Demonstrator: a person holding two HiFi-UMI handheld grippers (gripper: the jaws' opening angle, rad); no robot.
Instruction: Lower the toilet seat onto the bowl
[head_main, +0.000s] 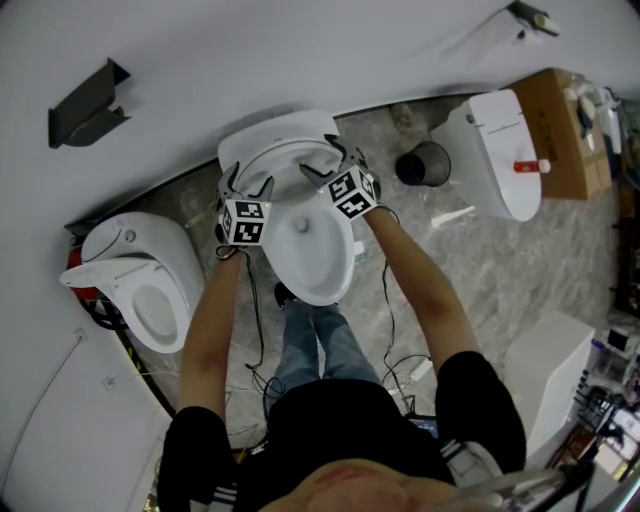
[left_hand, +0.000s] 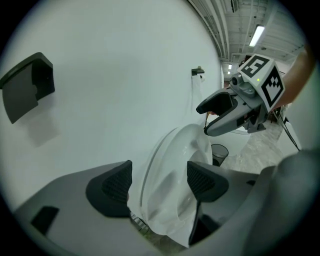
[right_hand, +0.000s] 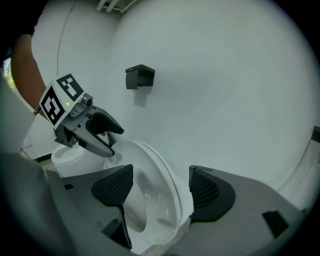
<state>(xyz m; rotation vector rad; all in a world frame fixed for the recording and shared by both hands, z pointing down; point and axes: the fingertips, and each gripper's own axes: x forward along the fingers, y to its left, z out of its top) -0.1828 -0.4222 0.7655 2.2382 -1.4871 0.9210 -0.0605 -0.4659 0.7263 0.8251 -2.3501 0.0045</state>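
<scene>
4 fingers (left_hand: 112, 187) astride toilet seat (left_hand: 167, 185)

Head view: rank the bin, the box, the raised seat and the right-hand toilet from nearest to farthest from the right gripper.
From the right gripper:
1. Seat, raised, between its jaws.
2. Bin, on the floor just to the picture's right.
3. Right-hand toilet, beyond the bin.
4. Box, far right, behind that toilet.

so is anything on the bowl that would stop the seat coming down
Nothing visible does. The bowl rim looks bare in the head view, and the raised seat stands between the fingers of the left gripper and of the right gripper.
</scene>
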